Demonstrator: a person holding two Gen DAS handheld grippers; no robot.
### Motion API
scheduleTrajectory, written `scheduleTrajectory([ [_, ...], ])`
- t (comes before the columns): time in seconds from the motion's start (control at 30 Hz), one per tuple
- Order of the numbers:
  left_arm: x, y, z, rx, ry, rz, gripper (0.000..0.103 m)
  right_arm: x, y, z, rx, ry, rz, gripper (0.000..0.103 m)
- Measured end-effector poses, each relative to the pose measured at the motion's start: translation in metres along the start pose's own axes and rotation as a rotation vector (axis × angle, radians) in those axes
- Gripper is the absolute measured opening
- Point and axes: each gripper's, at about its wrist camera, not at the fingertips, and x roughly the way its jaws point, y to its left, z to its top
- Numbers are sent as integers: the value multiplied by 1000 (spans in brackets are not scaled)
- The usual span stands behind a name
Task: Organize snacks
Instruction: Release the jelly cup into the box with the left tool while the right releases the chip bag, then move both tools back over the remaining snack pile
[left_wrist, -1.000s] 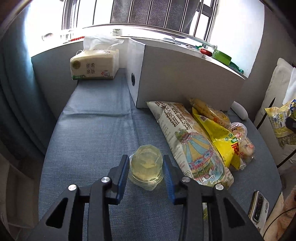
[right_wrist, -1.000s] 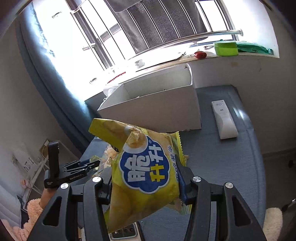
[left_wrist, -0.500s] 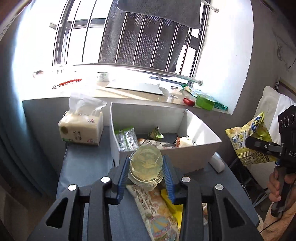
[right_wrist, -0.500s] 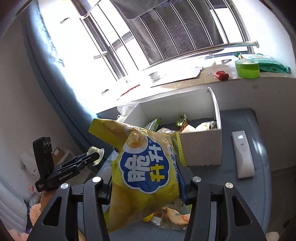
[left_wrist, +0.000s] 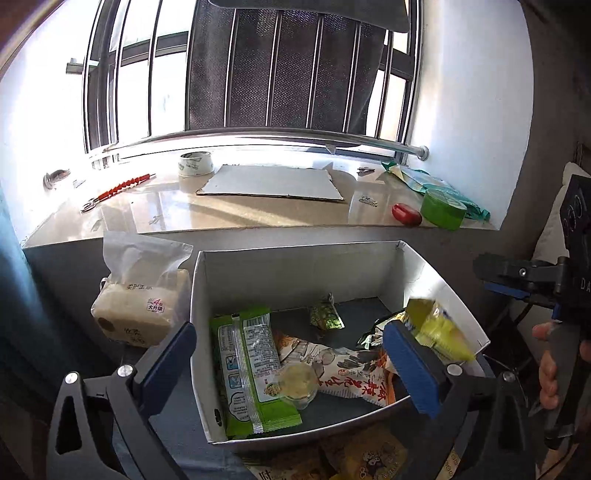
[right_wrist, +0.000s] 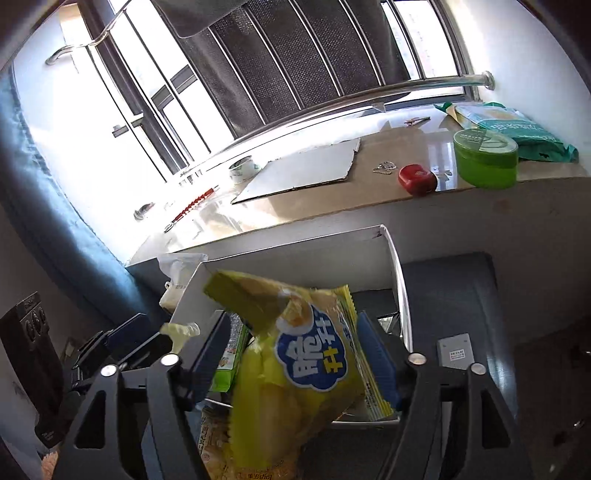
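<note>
We found the white box crowded along its near floor by the green packet and jelly cup; its far floor lay open from above.

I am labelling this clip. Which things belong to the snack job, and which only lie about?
Job: white box, jelly cup, green packet, yellow chip bag.
Lying about: tissue pack, tape roll, green tin, cardboard sheet.

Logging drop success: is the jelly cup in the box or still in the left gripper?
In the box. The jelly cup lies on the snack packets inside the white box; the left gripper is open, nothing between its fingers.
</note>
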Motion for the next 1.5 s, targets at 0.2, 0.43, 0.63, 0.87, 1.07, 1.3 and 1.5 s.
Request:
scheduleTrajectory([
  [0.2,-21,23,-17,-84,-38,-29,103,-16,-3,-7,2,-47,11,103],
  [0.43,-67,21,-47,-50,-76,-47,103,-44,11,-28,-28,-89,69,103],
  [0.63,-122,14,-84,-18,-134,-57,103,-82,26,-75,-141,-110,108,103],
  [0.87,-142,7,-144,-70,-118,-72,103,-117,22,-152,-194,-161,72,103],
  [1.07,-116,1,-182,-91,4,-78,103,-121,-1,-206,-129,-122,40,103],
  [1.3,-57,-2,-190,-71,181,37,103,-121,-17,-231,-97,-72,23,103],
  [1.5,-14,-9,-185,-44,288,27,102,-119,-12,-236,-132,-67,14,103],
])
